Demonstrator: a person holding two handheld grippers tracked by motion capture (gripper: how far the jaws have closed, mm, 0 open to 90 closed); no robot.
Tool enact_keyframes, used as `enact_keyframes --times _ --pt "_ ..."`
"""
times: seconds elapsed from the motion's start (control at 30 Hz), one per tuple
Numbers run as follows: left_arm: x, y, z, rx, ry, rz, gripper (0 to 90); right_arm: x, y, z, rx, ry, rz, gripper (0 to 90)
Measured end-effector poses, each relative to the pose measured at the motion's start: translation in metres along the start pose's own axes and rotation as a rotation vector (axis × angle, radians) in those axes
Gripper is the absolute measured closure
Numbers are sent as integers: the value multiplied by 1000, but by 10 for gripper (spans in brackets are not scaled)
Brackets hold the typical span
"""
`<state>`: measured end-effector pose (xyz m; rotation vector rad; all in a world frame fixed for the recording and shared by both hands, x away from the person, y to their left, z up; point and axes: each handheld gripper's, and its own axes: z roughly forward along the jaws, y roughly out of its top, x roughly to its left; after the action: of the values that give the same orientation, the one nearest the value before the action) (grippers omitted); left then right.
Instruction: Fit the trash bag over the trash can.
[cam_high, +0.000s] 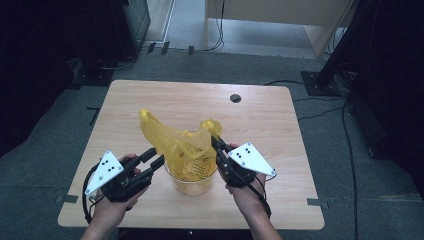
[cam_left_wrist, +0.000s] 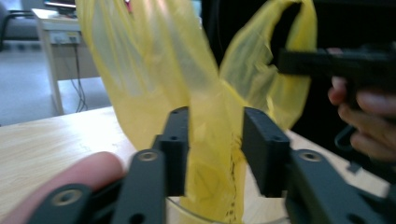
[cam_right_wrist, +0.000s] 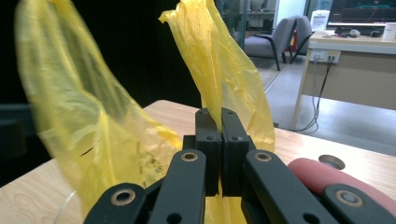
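A yellow plastic bag (cam_high: 175, 142) sits in a clear round container (cam_high: 192, 186) at the middle front of the wooden table (cam_high: 150, 100), with its two handles standing up. My right gripper (cam_high: 216, 143) is shut on the bag's right handle (cam_right_wrist: 205, 60), and the film rises from between the closed jaws (cam_right_wrist: 221, 114). At the container's left rim, my left gripper (cam_high: 156, 157) is open. Its jaws stand apart on either side of a fold of the bag (cam_left_wrist: 210, 140), by the left handle (cam_left_wrist: 135, 65). The right gripper (cam_left_wrist: 285, 61) also shows there, pinching the far handle.
A round cable hole (cam_high: 235, 98) lies in the table's far right part. Beyond the table are a pale wooden desk (cam_high: 280, 20), cables on grey carpet, and a black stand (cam_high: 340, 60) at the right. A hand holds each gripper at the table's front edge.
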<state>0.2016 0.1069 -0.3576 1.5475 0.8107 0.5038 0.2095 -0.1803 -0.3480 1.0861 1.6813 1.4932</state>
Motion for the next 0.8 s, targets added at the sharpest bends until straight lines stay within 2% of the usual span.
enact_keyframes --times 0.13,0.2,0.27,0.3,0.4,0.47,0.57,0.63,0.73,0.8 --pt "-7 11 1 -43 113 -11 458 3 1 -4 -10 13 2 887" --pt "-11 18 4 -53 183 -17 366 5 1 -5 -11 22 2 887" --pt "-14 24 9 -52 230 -31 288 7 0 -6 -13 27 -3 887" --pt "-15 27 12 -58 240 -40 255 8 0 -6 -14 30 -2 887" --pt "-18 36 20 -83 293 -70 237 8 -1 -7 -16 33 -5 887" --pt "-20 40 24 -94 322 -67 242 8 -2 -7 -16 33 -3 887" --pt "-21 41 31 -76 337 -70 296 7 -4 -8 -13 34 2 887" --pt "-20 39 33 -73 317 -59 510 6 -5 -9 -12 34 3 887" --pt "-18 36 34 -43 293 -47 681 4 -6 -11 -14 33 8 887" --pt "-14 35 32 -27 251 -62 775 1 -6 -13 -16 29 14 887"
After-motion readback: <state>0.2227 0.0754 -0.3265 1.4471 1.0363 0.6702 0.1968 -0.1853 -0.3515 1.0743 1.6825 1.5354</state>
